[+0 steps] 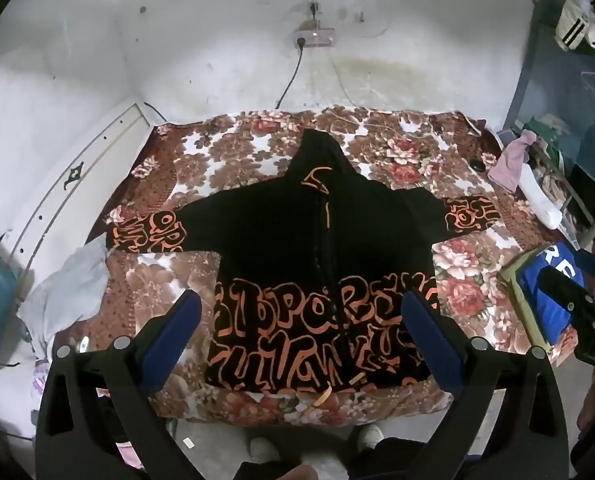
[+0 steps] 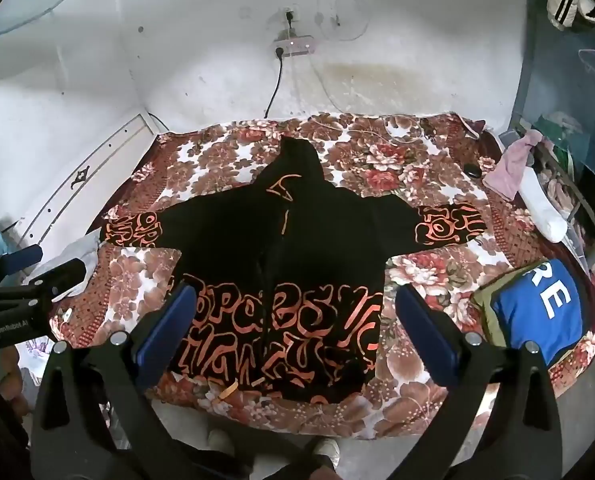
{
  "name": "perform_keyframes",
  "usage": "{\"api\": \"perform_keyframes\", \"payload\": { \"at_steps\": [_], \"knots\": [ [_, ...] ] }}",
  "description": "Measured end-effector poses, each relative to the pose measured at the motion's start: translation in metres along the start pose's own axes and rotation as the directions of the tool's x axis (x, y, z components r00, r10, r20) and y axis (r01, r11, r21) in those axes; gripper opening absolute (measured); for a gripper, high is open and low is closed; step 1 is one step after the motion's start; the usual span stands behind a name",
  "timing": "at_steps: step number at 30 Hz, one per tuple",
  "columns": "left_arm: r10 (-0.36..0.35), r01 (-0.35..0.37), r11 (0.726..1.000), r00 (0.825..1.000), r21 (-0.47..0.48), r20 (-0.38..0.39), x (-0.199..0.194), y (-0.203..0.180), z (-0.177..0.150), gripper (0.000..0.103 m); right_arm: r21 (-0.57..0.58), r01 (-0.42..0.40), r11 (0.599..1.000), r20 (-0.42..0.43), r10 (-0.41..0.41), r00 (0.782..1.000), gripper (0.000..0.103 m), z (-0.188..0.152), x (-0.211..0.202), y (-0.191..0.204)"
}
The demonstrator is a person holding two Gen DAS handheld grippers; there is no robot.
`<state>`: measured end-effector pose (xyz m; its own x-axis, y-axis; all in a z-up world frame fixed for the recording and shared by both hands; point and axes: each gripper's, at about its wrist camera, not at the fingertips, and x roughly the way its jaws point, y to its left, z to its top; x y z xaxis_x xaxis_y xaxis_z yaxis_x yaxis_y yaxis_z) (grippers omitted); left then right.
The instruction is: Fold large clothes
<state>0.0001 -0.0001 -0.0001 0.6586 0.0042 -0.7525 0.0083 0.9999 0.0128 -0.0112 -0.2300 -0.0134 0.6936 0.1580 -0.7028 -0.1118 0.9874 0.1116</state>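
A black hooded jacket (image 1: 321, 240) with orange lettering lies flat on the floral bed cover (image 1: 225, 152), hood pointing to the far wall and both sleeves spread out sideways. It also shows in the right wrist view (image 2: 281, 248). My left gripper (image 1: 301, 312) is open and empty, held above the jacket's hem at the near edge of the bed. My right gripper (image 2: 293, 308) is open and empty too, above the hem's right part. The right gripper also shows at the right edge of the left wrist view (image 1: 565, 296). The left gripper shows at the left edge of the right wrist view (image 2: 45, 268).
A folded blue garment (image 2: 537, 312) with white letters on a green one lies at the bed's near right corner. A grey-white cloth (image 1: 65, 288) lies at the left edge. Pink cloth (image 2: 509, 168) and a white object (image 2: 541, 204) sit at the right. A wall socket with a cable (image 2: 293, 46) is behind.
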Motion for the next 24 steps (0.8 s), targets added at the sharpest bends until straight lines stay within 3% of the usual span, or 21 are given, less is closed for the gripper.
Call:
{"api": "perform_keyframes", "payload": {
  "at_steps": [24],
  "knots": [
    [0.028,-0.028,1.000,1.000,0.005,0.005,0.004,-0.002,-0.005,0.098,0.006,-0.001,1.000,-0.037,0.001,0.999,0.098,-0.007,0.011,-0.004]
  ]
}}
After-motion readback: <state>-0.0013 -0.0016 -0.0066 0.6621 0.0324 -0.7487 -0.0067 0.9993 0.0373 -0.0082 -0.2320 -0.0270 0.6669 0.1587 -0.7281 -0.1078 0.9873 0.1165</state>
